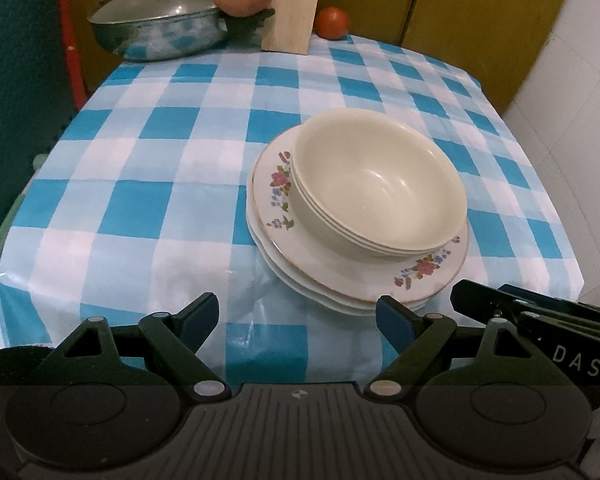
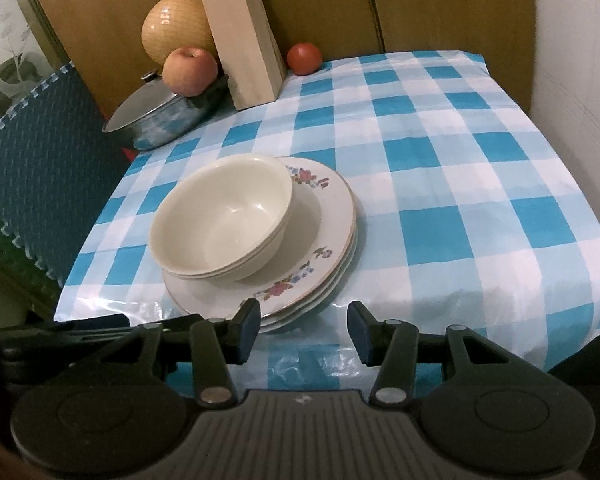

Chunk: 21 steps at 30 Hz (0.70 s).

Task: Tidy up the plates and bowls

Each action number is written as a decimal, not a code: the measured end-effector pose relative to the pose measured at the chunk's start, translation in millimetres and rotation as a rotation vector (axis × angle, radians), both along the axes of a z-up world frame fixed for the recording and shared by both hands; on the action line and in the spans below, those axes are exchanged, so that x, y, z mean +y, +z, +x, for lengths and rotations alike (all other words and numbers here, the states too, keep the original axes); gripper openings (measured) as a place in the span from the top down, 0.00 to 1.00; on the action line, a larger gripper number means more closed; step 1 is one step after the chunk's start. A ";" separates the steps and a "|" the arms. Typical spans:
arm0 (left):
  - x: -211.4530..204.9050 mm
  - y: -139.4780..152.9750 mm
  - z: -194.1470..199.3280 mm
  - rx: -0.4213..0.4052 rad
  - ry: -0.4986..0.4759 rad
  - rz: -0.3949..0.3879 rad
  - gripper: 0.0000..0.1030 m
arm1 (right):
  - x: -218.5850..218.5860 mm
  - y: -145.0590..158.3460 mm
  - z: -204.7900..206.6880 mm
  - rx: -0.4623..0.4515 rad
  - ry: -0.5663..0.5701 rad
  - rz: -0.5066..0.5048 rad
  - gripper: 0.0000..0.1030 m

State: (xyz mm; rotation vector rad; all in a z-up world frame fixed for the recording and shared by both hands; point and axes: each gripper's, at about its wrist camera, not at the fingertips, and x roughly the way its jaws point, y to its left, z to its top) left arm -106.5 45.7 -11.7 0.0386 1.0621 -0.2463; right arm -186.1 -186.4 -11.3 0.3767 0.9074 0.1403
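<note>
The bowls [image 1: 380, 184] sat nested on the stack of floral plates [image 1: 340, 276] near the table [image 1: 140, 184] front edge. Both tools, left tool [image 1: 296, 316] and right tool [image 2: 304, 324], stood released and empty just short of the stack. The sorting looked finished or unstarted; any next grasp needed a rim. "DAS" showed on the right tool's body.

bowls [image 1: 380, 184] nested on plates [image 1: 340, 276] (stacked), pot [image 1: 156, 28] behind
</note>
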 end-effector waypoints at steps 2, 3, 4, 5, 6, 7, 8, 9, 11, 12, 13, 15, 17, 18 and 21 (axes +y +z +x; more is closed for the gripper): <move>-2.0 -0.7 -0.7 -0.004 0.003 0.016 0.13 | 0.7 -0.9 0.6 0.009 -0.001 -0.007 0.57; -2.6 -1.2 -1.1 -0.002 0.004 0.021 0.13 | 0.5 -1.6 0.2 0.014 -0.002 -0.007 0.57; -3.2 -1.9 -1.0 0.002 0.002 0.026 0.13 | 0.2 -2.5 0.3 0.020 -0.002 -0.006 0.57; -3.5 -2.8 -0.7 0.008 0.000 0.029 0.13 | 0.1 -3.6 0.4 0.027 -0.003 -0.004 0.57; -3.3 -3.5 -0.5 0.012 -0.001 0.032 0.13 | 0.2 -4.4 0.2 0.033 -0.004 -0.004 0.57; -3.3 -4.2 -0.4 0.014 -0.002 0.035 0.13 | 0.3 -5.2 0.2 0.037 -0.004 -0.006 0.57; -3.5 -4.9 -0.1 0.016 -0.003 0.040 0.13 | 0.6 -5.8 0.5 0.041 -0.004 -0.008 0.57; -3.3 -5.1 -0.1 0.018 -0.004 0.041 0.13 | 0.8 -6.4 0.6 0.043 -0.004 -0.008 0.57; -2.8 -6.1 0.6 0.023 -0.003 0.041 0.13 | 0.9 -7.0 1.0 0.046 -0.005 -0.008 0.57; -2.8 -6.3 0.6 0.024 -0.002 0.040 0.13 | 1.0 -6.9 0.9 0.047 -0.005 -0.009 0.57; -3.4 -6.5 0.8 0.024 -0.002 0.041 0.13 | 1.1 -6.9 0.9 0.048 -0.007 -0.010 0.57; -3.4 -6.5 0.7 0.024 -0.001 0.041 0.13 | 1.1 -7.0 1.3 0.050 -0.008 -0.010 0.57; -3.8 -6.4 0.7 0.024 -0.001 0.042 0.13 | 1.7 -7.2 2.0 0.051 -0.007 -0.012 0.57; -3.8 -6.5 0.8 0.024 -0.001 0.043 0.13 | 2.0 -7.3 2.1 0.051 -0.007 -0.014 0.57; -3.7 -8.0 0.8 0.028 -0.001 0.048 0.13 | 2.9 -8.3 1.6 0.055 -0.007 -0.014 0.57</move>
